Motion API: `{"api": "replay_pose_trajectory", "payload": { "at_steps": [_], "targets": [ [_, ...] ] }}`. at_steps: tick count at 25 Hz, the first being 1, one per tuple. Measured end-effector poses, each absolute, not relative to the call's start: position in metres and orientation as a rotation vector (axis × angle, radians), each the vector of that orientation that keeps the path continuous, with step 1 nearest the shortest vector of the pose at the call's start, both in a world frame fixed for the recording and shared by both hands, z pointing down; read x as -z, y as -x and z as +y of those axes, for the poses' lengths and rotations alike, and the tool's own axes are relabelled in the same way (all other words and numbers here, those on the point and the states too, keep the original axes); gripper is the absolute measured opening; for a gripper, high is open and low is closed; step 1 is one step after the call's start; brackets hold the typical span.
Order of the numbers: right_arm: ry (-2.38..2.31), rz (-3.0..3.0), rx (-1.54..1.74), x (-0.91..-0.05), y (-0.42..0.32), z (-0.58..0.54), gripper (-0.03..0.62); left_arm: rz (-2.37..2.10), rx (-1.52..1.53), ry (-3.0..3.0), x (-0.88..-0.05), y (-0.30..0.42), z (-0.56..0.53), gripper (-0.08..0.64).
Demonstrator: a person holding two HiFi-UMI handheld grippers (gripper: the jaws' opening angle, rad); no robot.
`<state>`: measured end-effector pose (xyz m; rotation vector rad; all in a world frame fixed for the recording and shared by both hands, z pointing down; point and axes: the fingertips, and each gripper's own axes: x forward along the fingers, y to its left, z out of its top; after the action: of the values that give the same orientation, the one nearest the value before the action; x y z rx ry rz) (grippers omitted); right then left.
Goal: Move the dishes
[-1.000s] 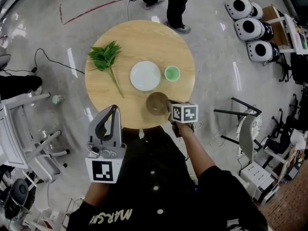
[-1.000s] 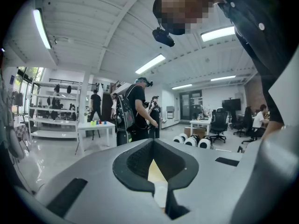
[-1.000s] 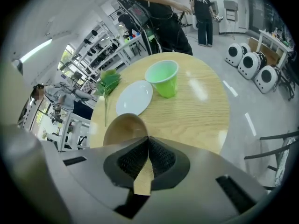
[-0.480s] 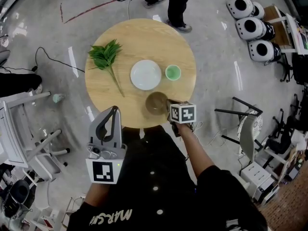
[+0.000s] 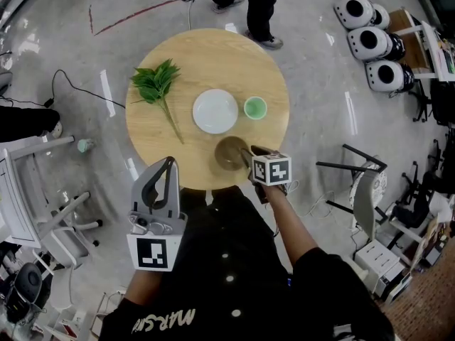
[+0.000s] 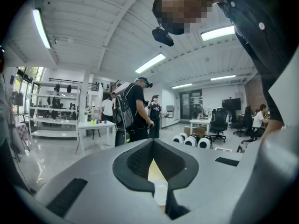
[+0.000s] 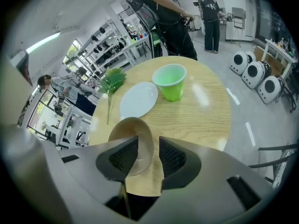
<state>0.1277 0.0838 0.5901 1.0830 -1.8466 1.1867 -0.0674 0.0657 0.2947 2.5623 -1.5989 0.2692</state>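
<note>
A brown bowl [image 5: 229,153] [image 7: 131,129] sits at the near edge of the round wooden table [image 5: 206,55]. My right gripper [image 5: 248,155] [image 7: 149,153] is open and straddles the bowl's near right rim, one pad inside and one outside, with small gaps on both sides. A white plate [image 5: 215,111] [image 7: 138,99] lies at the table's middle. Right of it stands a green cup [image 5: 254,107] [image 7: 170,82]. My left gripper [image 5: 169,160] [image 6: 153,143] hangs off the table, near my body, shut with nothing in it.
A green leafy sprig [image 5: 156,84] [image 7: 112,83] lies on the table's left part. People stand at the far side of the table [image 5: 256,6]. White round machines [image 5: 366,41] and a chair [image 5: 359,183] are on the floor to the right, and a white rack [image 5: 28,183] to the left.
My right gripper has shifted very slightly at the bowl's rim. The bowl, plate, cup and my left gripper stay where they were.
</note>
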Motion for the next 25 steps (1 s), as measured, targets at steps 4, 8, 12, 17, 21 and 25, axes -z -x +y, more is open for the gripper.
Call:
{"api": "replay_pose_trajectory", "payload": {
  "at_steps": [4, 8, 12, 17, 21, 25],
  "targets": [
    [-1.102, -1.945, -1.111, -0.557, -0.133, 0.064, 0.158, -1.612, -0.243, -2.544, -0.294, 0.072, 0.064, 0.017],
    [-1.053, -2.101, -0.967, -0.503, -0.138, 0.018, 0.197, -1.606, -0.194, -2.533, -0.287, 0.074, 0.062, 0.017],
    [-0.866, -2.228, -0.904, -0.465, -0.13, -0.03, 0.213, -1.592, -0.191, -2.534, -0.288, 0.073, 0.06, 0.017],
    [-0.574, -2.276, -0.93, -0.451, -0.116, -0.072, 0.176, -1.577, -0.194, -2.491, -0.3, 0.071, 0.058, 0.017],
    [-0.386, -2.23, -0.97, -0.463, -0.106, -0.088, 0.167, -1.572, -0.207, -2.452, -0.31, 0.072, 0.056, 0.017],
    [-0.221, -2.111, -1.018, -0.49, -0.096, -0.096, 0.155, -1.566, -0.252, -2.428, -0.325, 0.074, 0.058, 0.017]
  ]
}}
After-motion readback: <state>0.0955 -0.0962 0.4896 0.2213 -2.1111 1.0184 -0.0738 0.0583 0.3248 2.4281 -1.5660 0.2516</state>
